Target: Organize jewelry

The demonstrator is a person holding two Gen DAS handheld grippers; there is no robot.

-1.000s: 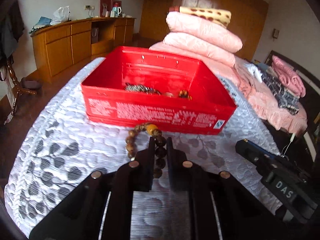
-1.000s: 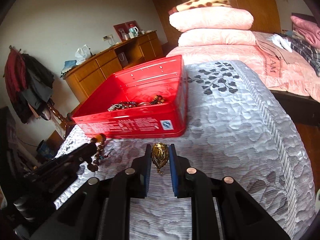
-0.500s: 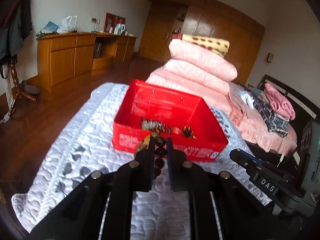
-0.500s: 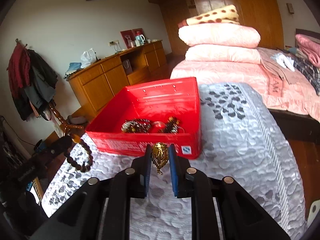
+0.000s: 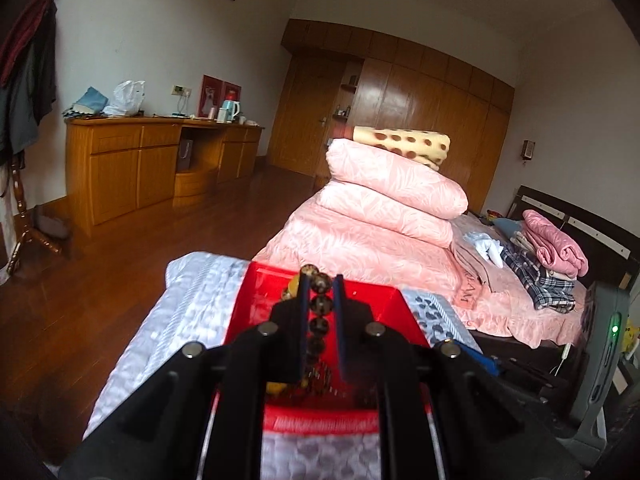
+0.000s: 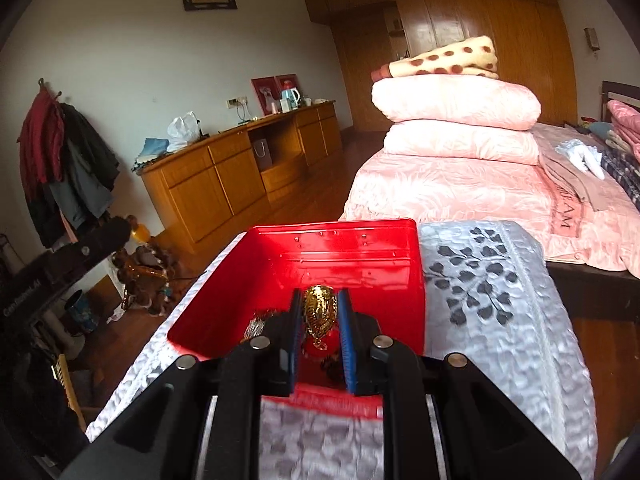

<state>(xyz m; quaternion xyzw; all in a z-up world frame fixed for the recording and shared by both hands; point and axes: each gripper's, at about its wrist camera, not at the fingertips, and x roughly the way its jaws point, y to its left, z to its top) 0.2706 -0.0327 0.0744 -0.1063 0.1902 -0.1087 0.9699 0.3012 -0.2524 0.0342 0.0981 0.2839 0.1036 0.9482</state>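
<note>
Over the red box (image 6: 344,264) on the quilted bed (image 6: 500,320), both loads hang ready; left gripper (image 5: 320,284) clamped on a dark bead bracelet (image 5: 320,304), strand dangling limp between the fingers; right gripper (image 6: 320,300) clamped on a gold pendant (image 6: 318,312), its small loop hanging below. Bracelet likely light, floppy, beads round and prone to roll; best pinched across one bead. Pendant looks rigid, smooth, maybe slippery; grip the flat faces. More jewelry (image 6: 256,326) already lies inside the box.
</note>
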